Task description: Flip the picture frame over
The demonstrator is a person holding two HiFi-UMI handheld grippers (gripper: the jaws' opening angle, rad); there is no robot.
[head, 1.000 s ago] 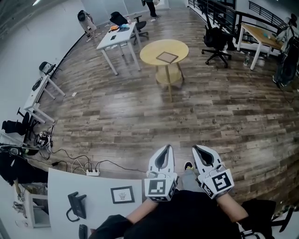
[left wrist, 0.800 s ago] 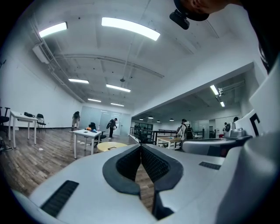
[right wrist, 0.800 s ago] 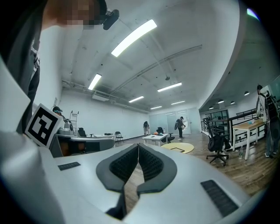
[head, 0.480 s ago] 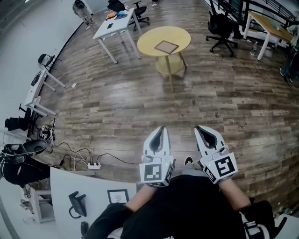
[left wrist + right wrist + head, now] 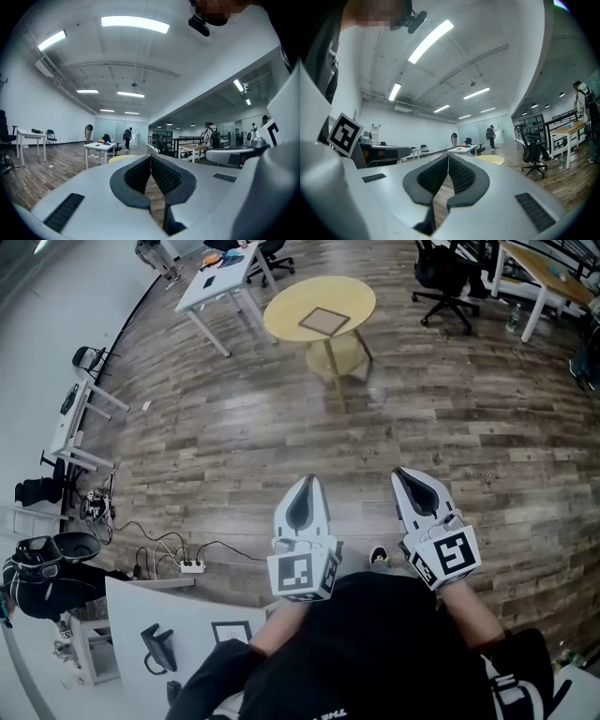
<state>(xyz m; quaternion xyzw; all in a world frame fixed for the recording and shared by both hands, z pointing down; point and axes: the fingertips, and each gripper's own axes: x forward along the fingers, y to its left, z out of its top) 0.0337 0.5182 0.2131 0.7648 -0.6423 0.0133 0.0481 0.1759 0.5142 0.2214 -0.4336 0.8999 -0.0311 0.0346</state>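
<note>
While both grippers sit low in the head view, close to the person's body, the picture frame (image 5: 324, 322) is far ahead of them, lying flat near the middle of the round yellow table (image 5: 281, 307). Open wooden floor (image 5: 234, 446) separates the two, so nothing is touching the frame.

Left gripper (image 5: 306, 484): jaws clenched, dark pads meeting at the tips, nothing between them. Its own view confirms this, with the jaws (image 5: 150, 157) closed on each other and only floor visible through the gap lower down. The yellow table edge (image 5: 123, 158) shows just left of the tips there; the frame can't be made out from that angle.

Right gripper (image 5: 405, 474): same state, clamped together and empty. In its own view the jaws (image 5: 448, 157) meet at the tip and the yellow table (image 5: 490, 160) sits to their right, further off. The frame isn't resolvable there either.

The two grippers are side by side, pointing roughly level toward the table, which lines up between and beyond them.

Around the table: a white desk (image 5: 220, 282) to its left and a black office chair (image 5: 445, 277) to its right. Near the person, a power strip (image 5: 192, 566) with cables lies on the floor, and a white tabletop (image 5: 141, 606) at bottom left carries a small framed print (image 5: 230, 632).
</note>
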